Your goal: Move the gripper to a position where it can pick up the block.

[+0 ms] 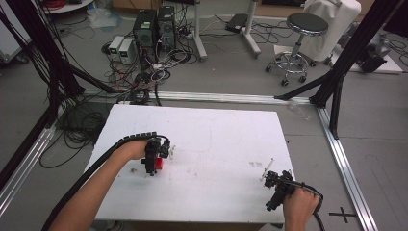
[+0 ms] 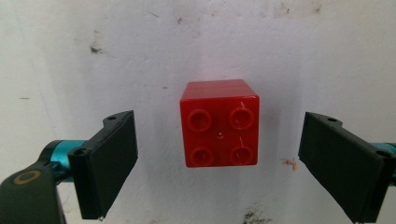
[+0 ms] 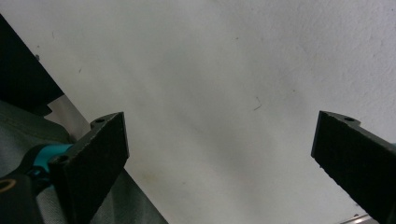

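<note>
- Left gripper (image 2: 219, 154): jaws spread wide, one on each side of the small red plastic four-stud building brick (image 2: 220, 123), touching neither face. Judgement: approach and alignment are complete; closing, gripping and lifting remain.
- Brick location: centre of the left gripper view, studs facing the camera, resting on the white table board (image 2: 289, 51). In the high view the brick (image 1: 159, 163) sits left of centre, mostly covered by the left gripper (image 1: 153, 166).
- Right gripper (image 3: 219, 163): jaws released, holding nothing, over bare board at the lower right of the high view (image 1: 275, 185).
- Hard to make out: the brick's underside and far faces are hidden; small marks on the board are unidentifiable.
</note>
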{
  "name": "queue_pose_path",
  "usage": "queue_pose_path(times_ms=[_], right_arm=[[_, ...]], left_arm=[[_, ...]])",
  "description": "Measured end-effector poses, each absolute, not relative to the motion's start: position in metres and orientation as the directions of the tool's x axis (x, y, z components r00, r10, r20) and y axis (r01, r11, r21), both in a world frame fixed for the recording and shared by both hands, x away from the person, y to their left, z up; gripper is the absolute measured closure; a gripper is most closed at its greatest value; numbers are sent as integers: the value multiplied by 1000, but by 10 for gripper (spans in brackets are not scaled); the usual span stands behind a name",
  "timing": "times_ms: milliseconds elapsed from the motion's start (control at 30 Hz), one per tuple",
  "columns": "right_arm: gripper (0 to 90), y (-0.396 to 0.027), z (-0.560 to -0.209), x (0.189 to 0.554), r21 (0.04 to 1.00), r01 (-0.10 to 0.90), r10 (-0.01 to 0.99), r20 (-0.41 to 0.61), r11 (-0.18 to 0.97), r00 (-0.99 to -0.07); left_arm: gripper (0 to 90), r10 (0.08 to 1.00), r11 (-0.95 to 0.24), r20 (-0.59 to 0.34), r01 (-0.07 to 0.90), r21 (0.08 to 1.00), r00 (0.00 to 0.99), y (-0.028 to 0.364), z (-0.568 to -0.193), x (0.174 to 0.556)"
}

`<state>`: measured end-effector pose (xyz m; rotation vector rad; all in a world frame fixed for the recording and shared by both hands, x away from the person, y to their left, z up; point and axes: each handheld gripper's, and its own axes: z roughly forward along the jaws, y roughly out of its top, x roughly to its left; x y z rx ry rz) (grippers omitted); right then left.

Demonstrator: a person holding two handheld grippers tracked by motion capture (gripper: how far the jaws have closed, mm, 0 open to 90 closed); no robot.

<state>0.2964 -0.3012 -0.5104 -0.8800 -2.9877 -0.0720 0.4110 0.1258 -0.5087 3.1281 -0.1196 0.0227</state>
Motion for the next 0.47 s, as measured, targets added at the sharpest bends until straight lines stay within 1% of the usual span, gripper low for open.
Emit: queue_pose_path(times_ms=[467], right_arm=[[31, -300, -509, 296, 36, 550, 549, 36, 834, -835]], left_arm=[[121, -79, -997, 8, -79, 16, 997, 126, -511, 409]])
